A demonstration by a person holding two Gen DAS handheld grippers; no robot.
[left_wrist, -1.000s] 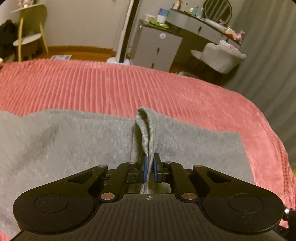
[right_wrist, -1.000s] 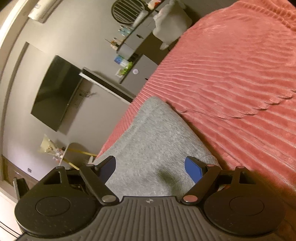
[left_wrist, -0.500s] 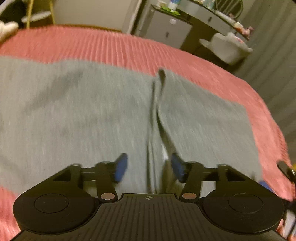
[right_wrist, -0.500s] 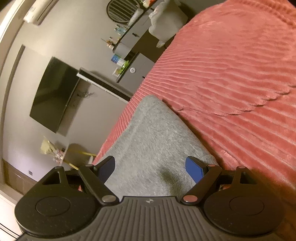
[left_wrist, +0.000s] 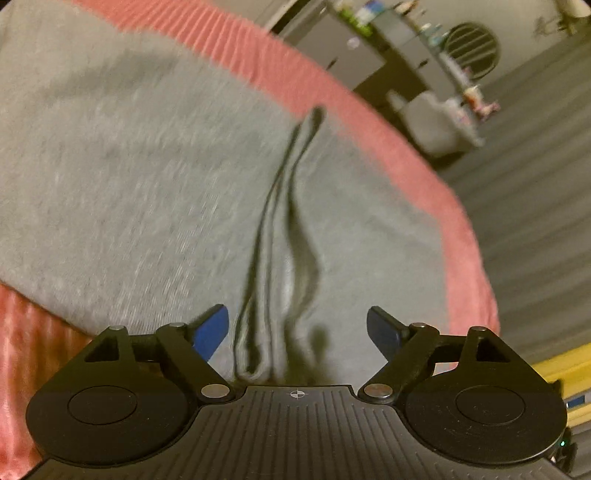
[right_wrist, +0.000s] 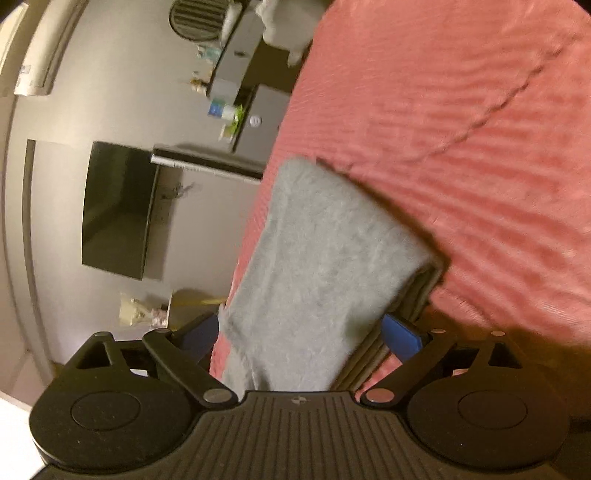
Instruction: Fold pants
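The grey pants [left_wrist: 140,177] lie folded flat on the pink ribbed bedspread [left_wrist: 369,110]. In the left wrist view a raised fold ridge [left_wrist: 280,236] runs away from my left gripper [left_wrist: 297,328], which is open with the ridge's near end between its blue pads, not held. In the right wrist view the pants [right_wrist: 317,266] show as a stacked, layered strip with its edge layers at the right. My right gripper [right_wrist: 308,332] is open, its fingers on either side of the strip's near end.
The bedspread [right_wrist: 461,129] fills the right of the right wrist view. Off the bed stand a grey dresser [left_wrist: 343,51], a pale chair [left_wrist: 436,122], a wall TV [right_wrist: 118,210] and a round mirror [right_wrist: 195,14].
My left gripper opened and let go of the pinched fold, which dropped onto the pants; it pulled back and tilted. The right gripper stayed open and shifted over the stack's end.
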